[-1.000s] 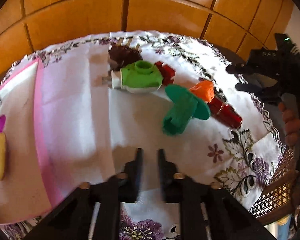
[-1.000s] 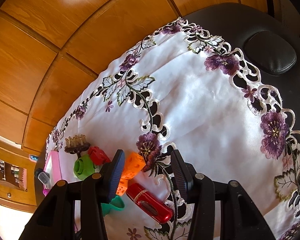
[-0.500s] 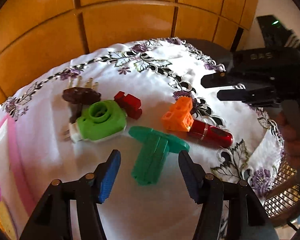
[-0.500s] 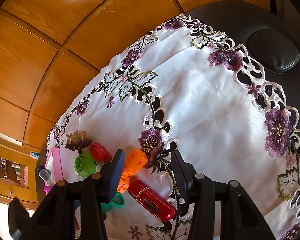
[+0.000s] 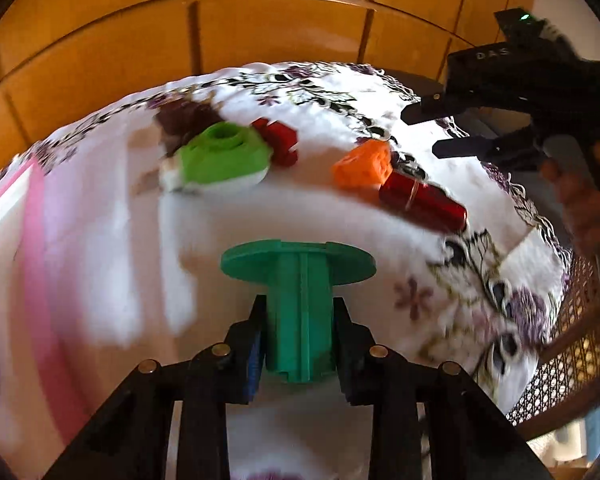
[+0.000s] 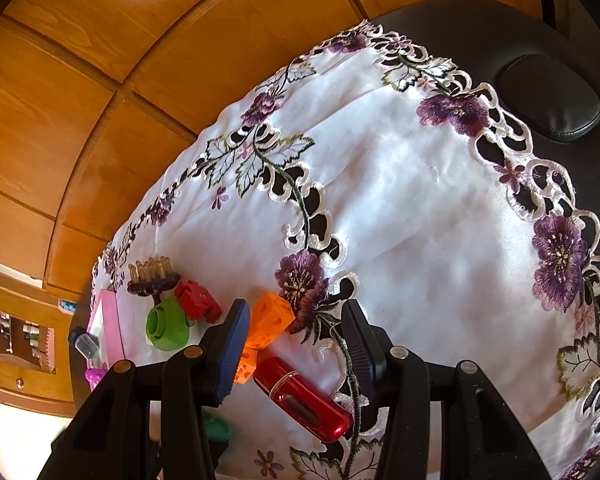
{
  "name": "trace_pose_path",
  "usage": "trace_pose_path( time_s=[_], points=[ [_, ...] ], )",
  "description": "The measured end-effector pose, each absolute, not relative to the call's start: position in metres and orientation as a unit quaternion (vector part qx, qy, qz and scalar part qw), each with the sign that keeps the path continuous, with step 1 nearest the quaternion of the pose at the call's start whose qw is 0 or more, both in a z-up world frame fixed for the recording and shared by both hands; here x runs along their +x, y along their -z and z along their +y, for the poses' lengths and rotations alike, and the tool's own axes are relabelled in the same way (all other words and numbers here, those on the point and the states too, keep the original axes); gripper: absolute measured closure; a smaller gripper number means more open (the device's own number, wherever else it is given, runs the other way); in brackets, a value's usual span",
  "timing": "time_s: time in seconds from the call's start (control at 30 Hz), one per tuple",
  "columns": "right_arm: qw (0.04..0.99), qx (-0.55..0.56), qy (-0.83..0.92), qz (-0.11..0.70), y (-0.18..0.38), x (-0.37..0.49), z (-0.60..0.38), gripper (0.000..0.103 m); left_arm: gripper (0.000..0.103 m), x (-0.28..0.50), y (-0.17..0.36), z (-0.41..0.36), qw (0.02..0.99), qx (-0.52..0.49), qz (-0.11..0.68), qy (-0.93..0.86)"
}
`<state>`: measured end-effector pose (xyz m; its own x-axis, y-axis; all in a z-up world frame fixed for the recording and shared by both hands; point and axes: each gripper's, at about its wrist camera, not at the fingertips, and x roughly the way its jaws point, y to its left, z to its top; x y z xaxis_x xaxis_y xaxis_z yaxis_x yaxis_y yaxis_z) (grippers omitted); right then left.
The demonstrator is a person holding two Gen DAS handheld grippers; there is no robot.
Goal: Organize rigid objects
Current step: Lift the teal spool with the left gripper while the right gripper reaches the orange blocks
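Clamped on the ribbed stem of a dark green plastic spool with a round flange (image 5: 300, 304), the left gripper (image 5: 300, 344) held it above the white embroidered tablecloth (image 5: 112, 240). Beyond lay a lime green round plug (image 5: 220, 156), an orange holed block (image 5: 364, 164) and a glossy red capsule-shaped case (image 5: 424, 202). Rightmost, the right gripper (image 6: 296, 344) stood open and empty over the orange block and red case.

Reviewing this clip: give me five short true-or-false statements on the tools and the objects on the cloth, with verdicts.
1. The left tool is shut on the dark green flanged piece. True.
2. The right tool grips the red capsule. False: it holds nothing, and the capsule lies on the tablecloth.
3. The orange block touches the red capsule. True.
4. The lime green piece is stacked on the orange block. False: they lie apart.
5. The red block sits beside the lime green piece. True.
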<state>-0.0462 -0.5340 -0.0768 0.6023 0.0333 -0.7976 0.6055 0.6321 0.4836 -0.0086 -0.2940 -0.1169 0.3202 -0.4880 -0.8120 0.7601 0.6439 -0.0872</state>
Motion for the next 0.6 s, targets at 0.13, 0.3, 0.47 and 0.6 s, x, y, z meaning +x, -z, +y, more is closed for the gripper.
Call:
trace_pose_path(
  time_s=[0.13,0.3,0.47,0.6],
  points=[
    [0.808,0.376,0.151,0.427,0.079,-0.037,-0.524,0.053,0.073,-0.014,0.119,-0.285,0.803,0.155,0.428,0.385],
    [0.813,0.338,0.123,0.459,0.084,-0.025,-0.505,0.053,0.073,-0.021,0.12,-0.282,0.81,0.16,0.412,0.386],
    [0.819,0.312,0.131,0.463,0.083,-0.014,-0.499,0.053,0.073,-0.018,0.12,-0.276,0.809,0.143,0.419,0.387],
    [0.817,0.291,0.142,0.476,0.088,0.001,-0.495,0.05,0.073,-0.017,0.12,-0.272,0.807,0.129,0.425,0.39]
  ],
)
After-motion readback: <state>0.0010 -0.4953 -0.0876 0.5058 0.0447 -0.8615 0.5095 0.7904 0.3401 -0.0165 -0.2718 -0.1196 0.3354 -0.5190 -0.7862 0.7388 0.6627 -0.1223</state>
